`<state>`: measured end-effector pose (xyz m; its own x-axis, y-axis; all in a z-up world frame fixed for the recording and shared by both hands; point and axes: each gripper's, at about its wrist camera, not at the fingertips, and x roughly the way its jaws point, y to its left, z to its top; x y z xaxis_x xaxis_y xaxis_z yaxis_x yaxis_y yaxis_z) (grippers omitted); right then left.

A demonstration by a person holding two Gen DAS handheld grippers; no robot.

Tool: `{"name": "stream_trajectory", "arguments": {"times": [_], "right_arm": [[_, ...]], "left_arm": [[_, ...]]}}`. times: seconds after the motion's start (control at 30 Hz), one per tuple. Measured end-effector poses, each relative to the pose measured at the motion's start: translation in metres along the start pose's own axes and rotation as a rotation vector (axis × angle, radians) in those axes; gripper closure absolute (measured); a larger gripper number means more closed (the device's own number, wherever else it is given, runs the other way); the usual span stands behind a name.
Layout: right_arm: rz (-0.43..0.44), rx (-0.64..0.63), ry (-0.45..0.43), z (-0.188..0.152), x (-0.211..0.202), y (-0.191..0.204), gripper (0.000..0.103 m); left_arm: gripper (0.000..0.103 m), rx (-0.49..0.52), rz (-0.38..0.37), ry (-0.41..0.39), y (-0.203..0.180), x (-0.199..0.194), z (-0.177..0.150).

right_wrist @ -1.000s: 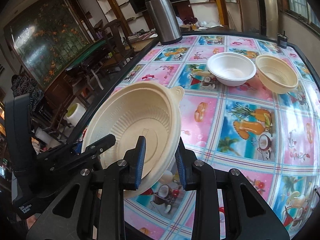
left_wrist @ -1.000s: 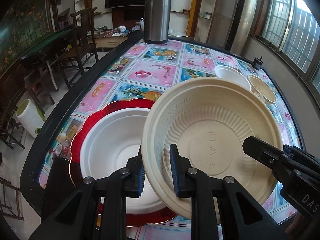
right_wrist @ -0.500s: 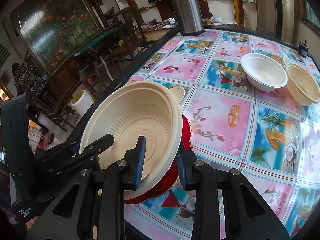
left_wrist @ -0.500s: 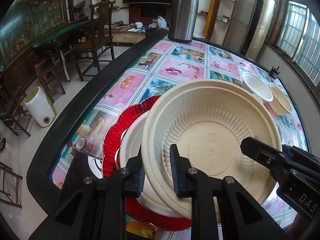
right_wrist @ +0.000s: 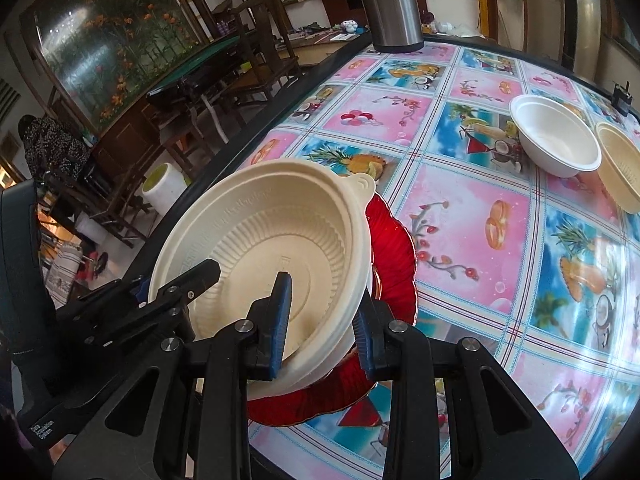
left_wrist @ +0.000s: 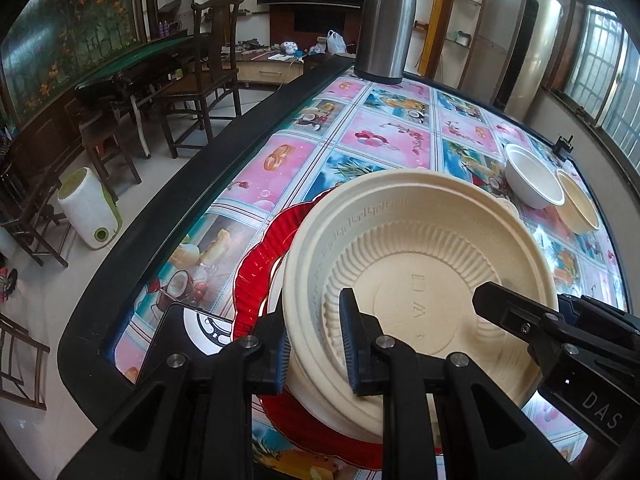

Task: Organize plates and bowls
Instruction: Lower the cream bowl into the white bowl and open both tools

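A large beige ribbed bowl (left_wrist: 420, 276) (right_wrist: 272, 248) is tilted over a red scalloped plate (left_wrist: 260, 256) (right_wrist: 396, 264) near the table's front left edge. My left gripper (left_wrist: 316, 350) is shut on the bowl's near rim. My right gripper (right_wrist: 322, 328) is shut on the rim at the other side. One of its fingers (left_wrist: 504, 308) shows in the left wrist view, and a left gripper finger (right_wrist: 184, 284) shows in the right wrist view. A white bowl on the plate is almost wholly hidden beneath; only a sliver (left_wrist: 275, 296) shows.
A steel flask (left_wrist: 384, 28) stands at the table's far end. A small white bowl (right_wrist: 556, 136) and a small beige bowl (right_wrist: 620, 168) sit at the right. A dark flat object (left_wrist: 192, 332) lies left of the plate by the black table rim (left_wrist: 160, 216). Chairs stand on the floor beyond.
Both grippers carried the beige bowl leftward and down over the red plate. The white bowl, open to view a second ago, is now covered by it.
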<state>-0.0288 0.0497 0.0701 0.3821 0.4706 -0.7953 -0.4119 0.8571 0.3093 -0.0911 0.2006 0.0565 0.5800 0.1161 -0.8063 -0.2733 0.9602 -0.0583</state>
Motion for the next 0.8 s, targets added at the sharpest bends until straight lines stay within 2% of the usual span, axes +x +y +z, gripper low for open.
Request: {"name": "stream_trajectory", "arguments": {"times": [0.4,0.8], "right_arm": [[-0.013,-0.006,0.011,0.0003,0.0054,0.0032,0.073],[0.035,0.031,0.018,-0.0009,0.0,-0.0042,0.072]], "left_arm": [[0.082,0.008,0.015,0.014,0.0002,0.0073,-0.0023],[0.081,0.021,0.026,0.007,0.0004,0.0046,-0.0048]]}}
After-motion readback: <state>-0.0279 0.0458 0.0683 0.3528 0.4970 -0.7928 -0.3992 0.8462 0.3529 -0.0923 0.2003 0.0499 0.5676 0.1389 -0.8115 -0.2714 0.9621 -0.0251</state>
